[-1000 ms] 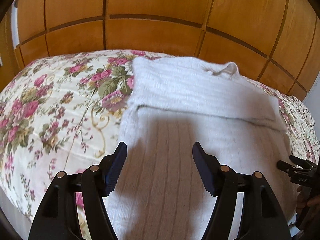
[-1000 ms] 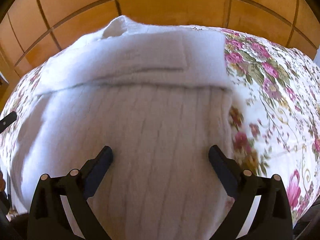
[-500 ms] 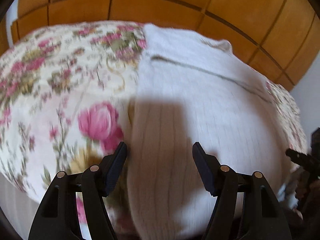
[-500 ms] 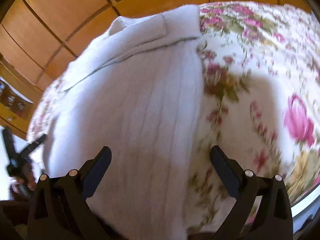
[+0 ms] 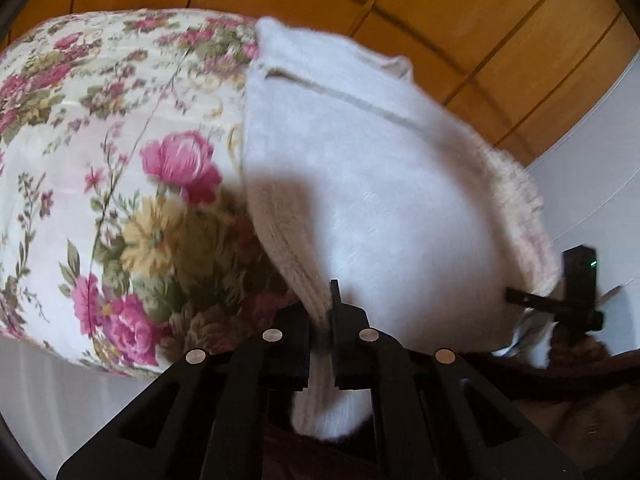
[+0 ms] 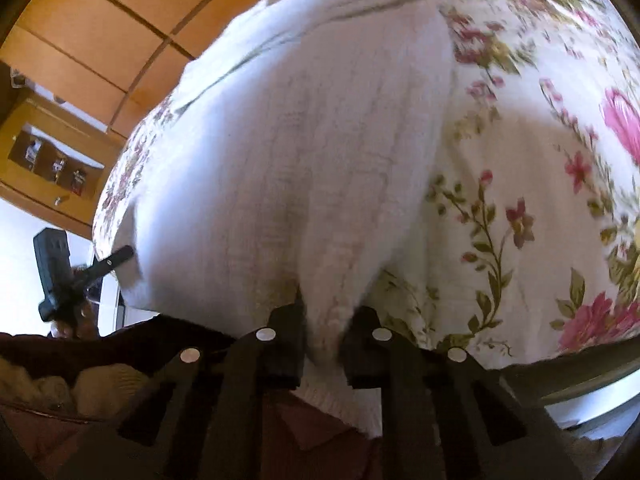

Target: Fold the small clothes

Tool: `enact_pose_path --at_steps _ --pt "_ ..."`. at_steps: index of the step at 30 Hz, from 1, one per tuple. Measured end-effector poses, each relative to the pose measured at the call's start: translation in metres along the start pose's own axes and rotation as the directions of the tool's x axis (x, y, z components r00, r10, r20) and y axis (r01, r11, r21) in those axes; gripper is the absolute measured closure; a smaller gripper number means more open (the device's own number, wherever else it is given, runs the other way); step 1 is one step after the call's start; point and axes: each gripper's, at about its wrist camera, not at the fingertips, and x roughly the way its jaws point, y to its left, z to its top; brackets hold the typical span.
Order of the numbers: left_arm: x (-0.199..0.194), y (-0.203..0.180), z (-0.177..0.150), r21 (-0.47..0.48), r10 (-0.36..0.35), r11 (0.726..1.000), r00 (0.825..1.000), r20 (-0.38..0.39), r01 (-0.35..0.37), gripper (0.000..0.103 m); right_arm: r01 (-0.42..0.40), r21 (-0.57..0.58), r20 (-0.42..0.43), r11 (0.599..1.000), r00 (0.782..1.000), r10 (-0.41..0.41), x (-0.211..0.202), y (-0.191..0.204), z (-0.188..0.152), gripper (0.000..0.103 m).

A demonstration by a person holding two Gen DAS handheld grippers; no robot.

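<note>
2 tools pinch hem of ribbed white sweater (image 5: 372, 184) — left tool (image 5: 320, 344), right tool (image 6: 324, 344) — on floral bedspread (image 5: 100, 140).

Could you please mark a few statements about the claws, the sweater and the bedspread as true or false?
1. The left claw is shut on the sweater. True.
2. The right claw is open, clear of the sweater. False: it is shut on the hem.
3. The bedspread is plain blue. False: it is floral.
4. The sweater is white. True.
</note>
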Motion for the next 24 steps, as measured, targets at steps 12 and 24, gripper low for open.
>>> enact_pose_path --at_steps 12,24 --pt "0.021 0.013 0.107 -0.184 -0.146 0.968 0.982 0.122 0.167 0.097 -0.115 0.143 0.261 0.983 0.962 0.075 -0.032 -0.012 0.089 0.091" --pt "0.051 0.054 0.188 -0.289 0.055 0.957 0.984 0.171 -0.003 0.031 -0.1 0.318 0.355 0.943 0.935 -0.021 -0.038 -0.068 0.157 0.014"
